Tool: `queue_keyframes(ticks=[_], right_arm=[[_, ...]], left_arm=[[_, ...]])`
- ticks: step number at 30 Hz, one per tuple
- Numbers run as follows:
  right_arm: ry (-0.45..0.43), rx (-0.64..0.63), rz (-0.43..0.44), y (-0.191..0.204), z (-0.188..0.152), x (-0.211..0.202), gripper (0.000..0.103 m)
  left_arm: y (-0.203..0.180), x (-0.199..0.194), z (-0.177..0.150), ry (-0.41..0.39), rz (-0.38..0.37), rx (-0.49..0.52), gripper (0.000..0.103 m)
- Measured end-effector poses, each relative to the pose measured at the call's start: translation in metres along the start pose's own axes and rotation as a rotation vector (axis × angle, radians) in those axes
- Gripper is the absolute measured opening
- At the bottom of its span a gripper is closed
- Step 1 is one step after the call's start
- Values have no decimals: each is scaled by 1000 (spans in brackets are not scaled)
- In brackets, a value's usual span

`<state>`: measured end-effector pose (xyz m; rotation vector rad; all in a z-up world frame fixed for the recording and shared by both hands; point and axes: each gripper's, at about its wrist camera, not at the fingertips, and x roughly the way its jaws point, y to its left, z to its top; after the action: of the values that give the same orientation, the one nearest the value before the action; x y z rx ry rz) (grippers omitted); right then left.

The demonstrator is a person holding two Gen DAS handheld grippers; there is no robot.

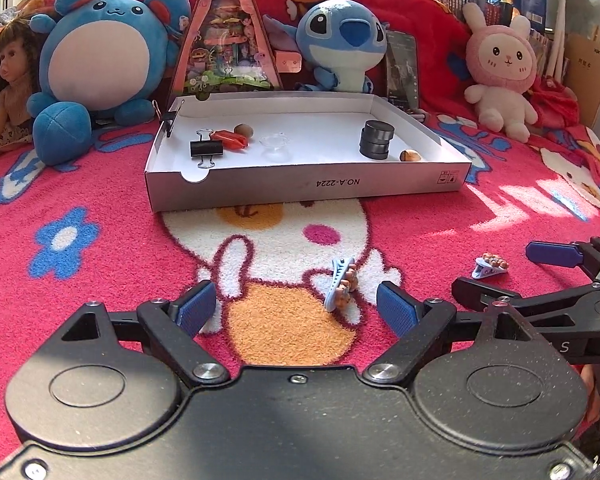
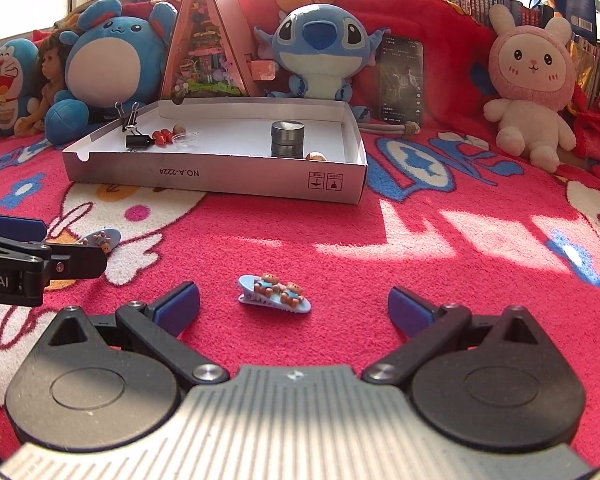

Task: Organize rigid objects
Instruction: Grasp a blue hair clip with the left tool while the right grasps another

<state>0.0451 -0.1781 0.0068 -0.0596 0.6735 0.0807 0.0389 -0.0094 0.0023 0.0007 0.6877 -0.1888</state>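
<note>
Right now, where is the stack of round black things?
The stack of black discs stands inside the white box, toward its right end, with a small brown nut just beside it.

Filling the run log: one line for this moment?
left hand-held gripper open over hair clip | right hand-held gripper open over second clip | box ahead

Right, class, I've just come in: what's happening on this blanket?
A person holds two open grippers over a pink cartoon blanket. The left gripper faces one pale-blue bear-decorated hair clip, the right gripper another. Neither is grasped. The white cardboard box lid already holds a binder clip, stacked dark discs and nuts.
</note>
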Motion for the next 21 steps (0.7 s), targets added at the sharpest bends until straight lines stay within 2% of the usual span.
queue_keyframes(ticks=[8,21], right_arm=[[16,6,4,0,0,2,103],[24,14,12,1,0,2,103]], left_arm=[[6,1,-3,1,37,19,87],[26,-2,-4,-2,86,-2,87]])
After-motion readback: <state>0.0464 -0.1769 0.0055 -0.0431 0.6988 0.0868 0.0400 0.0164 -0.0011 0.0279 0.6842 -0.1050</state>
